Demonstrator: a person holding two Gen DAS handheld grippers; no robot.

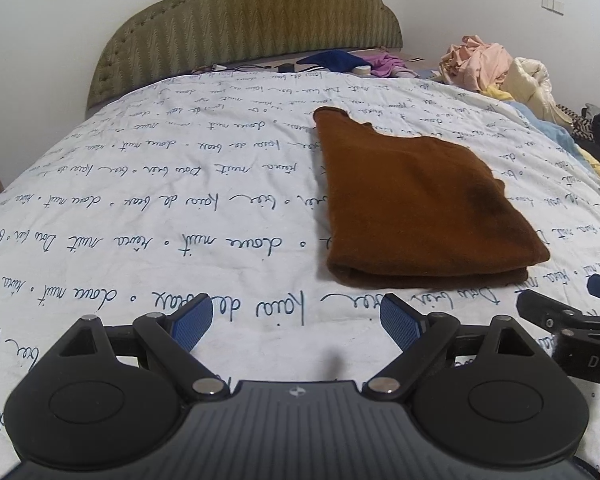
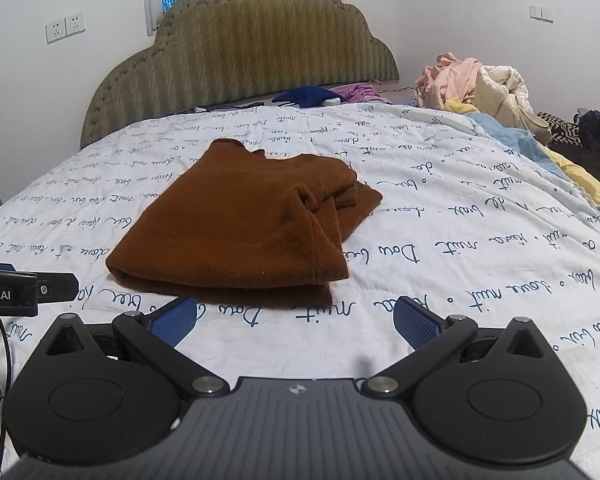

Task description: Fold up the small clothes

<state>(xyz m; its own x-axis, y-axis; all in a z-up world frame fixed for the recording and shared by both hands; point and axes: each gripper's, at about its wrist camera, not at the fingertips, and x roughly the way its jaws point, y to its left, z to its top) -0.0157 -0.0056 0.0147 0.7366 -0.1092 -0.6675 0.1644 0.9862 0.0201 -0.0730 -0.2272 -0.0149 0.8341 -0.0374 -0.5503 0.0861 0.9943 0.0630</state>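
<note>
A brown knitted garment lies folded flat on the white bedcover with blue script. In the right wrist view the same garment shows a doubled front edge and a bunched fold at its right side. My left gripper hovers just in front of the garment's near edge, open, nothing between its blue pads. My right gripper stands open too, close to the garment's near edge, with nothing in it. The right gripper's tip shows at the right of the left wrist view. The left gripper's body shows at the left of the right wrist view.
A green padded headboard backs the bed. A heap of pink and cream clothes lies at the far right. Blue and purple clothes and cables lie by the headboard. Dark clothes and a yellow-blue blanket line the right edge.
</note>
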